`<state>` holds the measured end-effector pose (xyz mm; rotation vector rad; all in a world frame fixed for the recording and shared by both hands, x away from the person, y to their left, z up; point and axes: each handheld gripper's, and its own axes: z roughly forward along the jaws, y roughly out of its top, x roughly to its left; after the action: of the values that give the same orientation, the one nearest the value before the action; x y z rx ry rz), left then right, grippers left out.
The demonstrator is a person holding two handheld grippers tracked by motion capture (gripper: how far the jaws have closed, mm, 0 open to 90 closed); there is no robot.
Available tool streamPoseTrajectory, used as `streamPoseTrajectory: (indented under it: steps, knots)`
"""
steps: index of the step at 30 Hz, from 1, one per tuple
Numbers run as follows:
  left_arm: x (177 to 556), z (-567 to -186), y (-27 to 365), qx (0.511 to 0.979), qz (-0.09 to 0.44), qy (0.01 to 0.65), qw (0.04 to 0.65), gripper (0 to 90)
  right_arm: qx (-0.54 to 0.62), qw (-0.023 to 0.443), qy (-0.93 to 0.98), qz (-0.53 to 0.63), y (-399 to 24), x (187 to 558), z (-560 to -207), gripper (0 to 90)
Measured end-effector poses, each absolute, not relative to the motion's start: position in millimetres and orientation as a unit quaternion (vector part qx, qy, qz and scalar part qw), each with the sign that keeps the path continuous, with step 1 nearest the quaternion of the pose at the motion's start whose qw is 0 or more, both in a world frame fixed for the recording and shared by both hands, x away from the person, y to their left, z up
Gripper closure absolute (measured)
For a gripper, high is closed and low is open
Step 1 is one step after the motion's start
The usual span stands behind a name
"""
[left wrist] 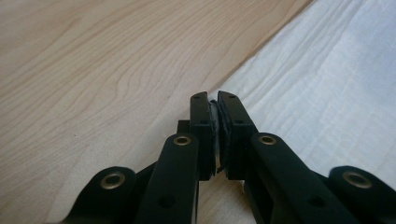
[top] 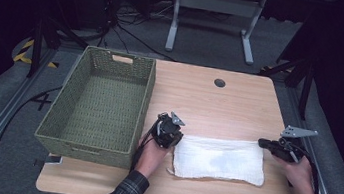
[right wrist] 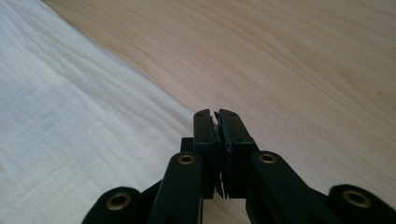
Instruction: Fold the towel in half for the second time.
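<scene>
Looking down, both claws (top: 178, 139) (top: 261, 142) pinch the white towel's (top: 220, 159) far corners; close views show clenched jaws.

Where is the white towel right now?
High view: the white towel lies flat near the table's front edge, right of the wicker basket, between both tools.

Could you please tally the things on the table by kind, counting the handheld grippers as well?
Woven basket: 1
White cloth: 1
Handheld grippers: 2, the left gripper and the right gripper, each shut on a far corner of the cloth
Total: 4
</scene>
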<state>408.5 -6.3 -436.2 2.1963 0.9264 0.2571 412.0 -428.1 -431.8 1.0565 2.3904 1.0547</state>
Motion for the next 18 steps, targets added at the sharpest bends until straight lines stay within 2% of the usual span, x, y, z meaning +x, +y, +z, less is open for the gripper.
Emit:
streamPoseTrajectory:
  steps: [7, 18]
  knots:
    - [403, -427, -4, 0.845, 0.106, 0.355, 0.385, 85.6, 0.362, 0.182, 0.828, 0.388, -430, 406, -423, 86.6]
    - [391, -419, 4, 0.84, 0.104, 0.345, 0.405, 85.5, 0.352, 0.181, 0.827, 0.399, -433, 392, -418, 86.6]
